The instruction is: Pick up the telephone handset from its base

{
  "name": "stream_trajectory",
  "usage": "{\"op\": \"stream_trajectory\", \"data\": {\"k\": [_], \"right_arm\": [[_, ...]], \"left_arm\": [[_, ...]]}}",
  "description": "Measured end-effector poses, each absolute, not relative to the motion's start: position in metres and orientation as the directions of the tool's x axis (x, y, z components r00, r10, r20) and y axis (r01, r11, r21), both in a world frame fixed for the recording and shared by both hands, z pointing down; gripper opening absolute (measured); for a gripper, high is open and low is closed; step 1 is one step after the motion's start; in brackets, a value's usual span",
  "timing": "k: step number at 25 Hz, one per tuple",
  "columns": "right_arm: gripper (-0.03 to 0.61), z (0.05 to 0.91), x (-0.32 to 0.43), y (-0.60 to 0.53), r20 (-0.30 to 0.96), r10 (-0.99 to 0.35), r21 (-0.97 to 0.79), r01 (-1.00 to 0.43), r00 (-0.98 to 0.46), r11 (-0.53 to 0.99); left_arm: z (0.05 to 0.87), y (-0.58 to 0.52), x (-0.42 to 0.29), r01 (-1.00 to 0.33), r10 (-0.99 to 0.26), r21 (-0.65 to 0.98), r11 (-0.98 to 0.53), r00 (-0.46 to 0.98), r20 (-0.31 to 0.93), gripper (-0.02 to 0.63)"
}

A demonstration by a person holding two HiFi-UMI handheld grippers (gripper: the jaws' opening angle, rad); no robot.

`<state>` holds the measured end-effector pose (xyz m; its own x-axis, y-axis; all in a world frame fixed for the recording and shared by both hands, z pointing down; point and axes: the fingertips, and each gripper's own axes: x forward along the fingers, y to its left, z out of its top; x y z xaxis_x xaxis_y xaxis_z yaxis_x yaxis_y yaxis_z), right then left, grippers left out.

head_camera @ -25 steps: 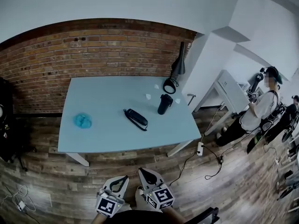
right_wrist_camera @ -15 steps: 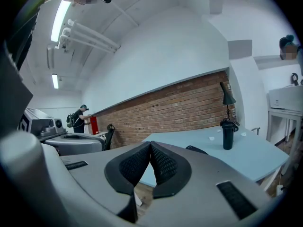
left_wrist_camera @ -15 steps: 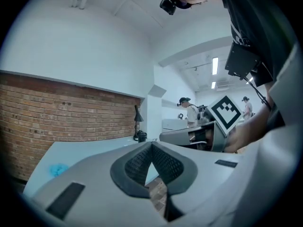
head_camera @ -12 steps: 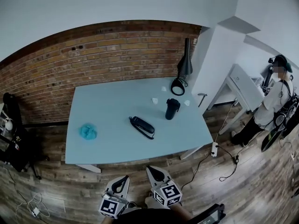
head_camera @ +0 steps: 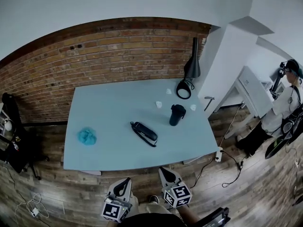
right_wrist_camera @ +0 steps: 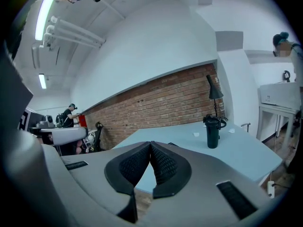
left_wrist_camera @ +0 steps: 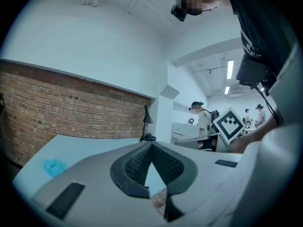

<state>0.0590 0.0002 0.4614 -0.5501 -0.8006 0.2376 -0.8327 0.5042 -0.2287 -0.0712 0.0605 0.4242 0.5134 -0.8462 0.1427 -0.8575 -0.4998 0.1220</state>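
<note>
Though left tongs (head_camera: pixel 127 179) and right tongs (head_camera: pixel 163 170) are closed and empty, black oblong telephone handset (head_camera: pixel 144 133) lies ahead on pale-blue surface (head_camera: pixel 104 117), long axis diagonal, nearer right tongs.

Phone (head_camera: pixel 144 132) x1, mug (head_camera: pixel 177 115) x1, lamp (head_camera: pixel 188 77) x1, cloth (head_camera: pixel 87 136) x1, scraps (head_camera: pixel 158 104) x3.

Your head view: bright, even, cool bluish cast; no hard shadows on table (head_camera: pixel 113 108). Strong fisheye: brick wall (head_camera: pixel 94 56) bows into arch, floor curves at edges. Your gripper views: black vignette in corners. Left gripper (left_wrist_camera: pixel 151 145) and right gripper (right_wrist_camera: pixel 150 145) sit close to lens, look soft. Strip lights (right_wrist_camera: pixel 45 13) glare white in right gripper view, smaller light panels (left_wrist_camera: pixel 230 69) in left. Far room pale, possibly overexposed.
</note>
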Motion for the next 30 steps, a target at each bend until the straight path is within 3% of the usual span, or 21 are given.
{"op": "stream_trajectory", "data": {"k": [5,13,22,30], "right_arm": [[0.0,0.455,0.021,-0.028,0.274,-0.787,-0.191,-0.833,-0.553,0.519],[0.0,0.417,-0.063,-0.064,0.244,-0.744,-0.107,-0.78,-0.622,0.616],[0.0,0.43,-0.071,-0.09,0.301,-0.74,-0.098,-0.791,-0.602,0.604],[0.0,0.434,-0.082,-0.172,0.263,-0.683,-0.039,-0.715,-0.681,0.698]], "left_arm": [[0.429,0.021,-0.105,-0.837,-0.833,0.169,-0.52,0.541,0.116,0.013],[0.411,-0.045,-0.167,-0.828,-0.824,0.107,-0.551,0.56,0.087,0.013],[0.443,-0.057,-0.193,-0.834,-0.825,0.174,-0.524,0.548,0.138,0.014],[0.441,-0.114,-0.208,-0.889,-0.869,0.112,-0.445,0.458,0.184,0.013]]}}
